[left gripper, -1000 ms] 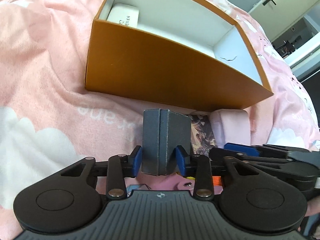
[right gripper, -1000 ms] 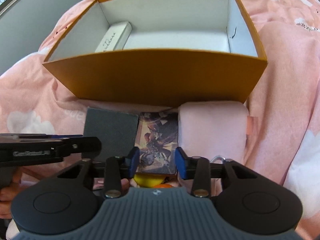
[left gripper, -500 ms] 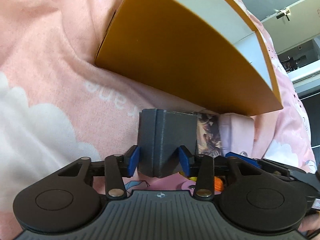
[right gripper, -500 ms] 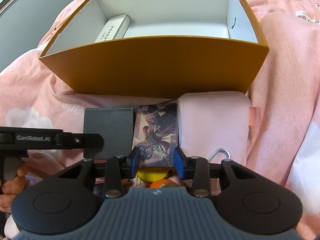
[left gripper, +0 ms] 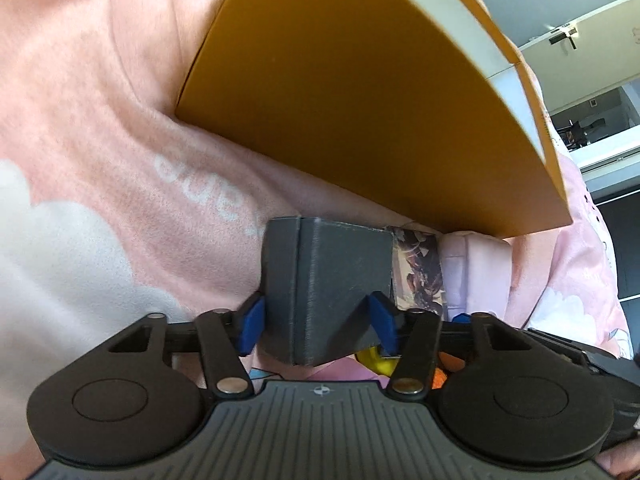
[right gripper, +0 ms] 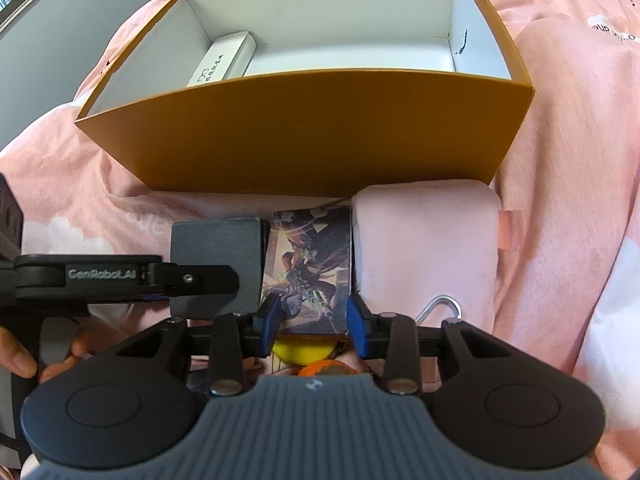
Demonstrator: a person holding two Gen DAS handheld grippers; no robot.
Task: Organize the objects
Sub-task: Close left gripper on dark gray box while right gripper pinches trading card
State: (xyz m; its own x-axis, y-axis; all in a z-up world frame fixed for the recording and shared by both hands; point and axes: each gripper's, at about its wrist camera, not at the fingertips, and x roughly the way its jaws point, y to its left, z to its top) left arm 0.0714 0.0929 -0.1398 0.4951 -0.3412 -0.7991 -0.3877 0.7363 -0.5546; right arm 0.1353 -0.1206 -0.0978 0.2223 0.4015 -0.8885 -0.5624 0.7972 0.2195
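Two claws low over a pink blanket (right gripper: 568,128), near an orange box (right gripper: 320,128).
Left claw (left gripper: 316,322) clamped on grey box (left gripper: 340,280); right claw (right gripper: 314,316) parted around illustrated card box (right gripper: 308,264), left of pink case (right gripper: 428,248).

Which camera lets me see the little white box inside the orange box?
The right wrist view: it looks down into the orange box, where the white box lies by its left wall. The left wrist view shows only the orange outer wall, hiding it.
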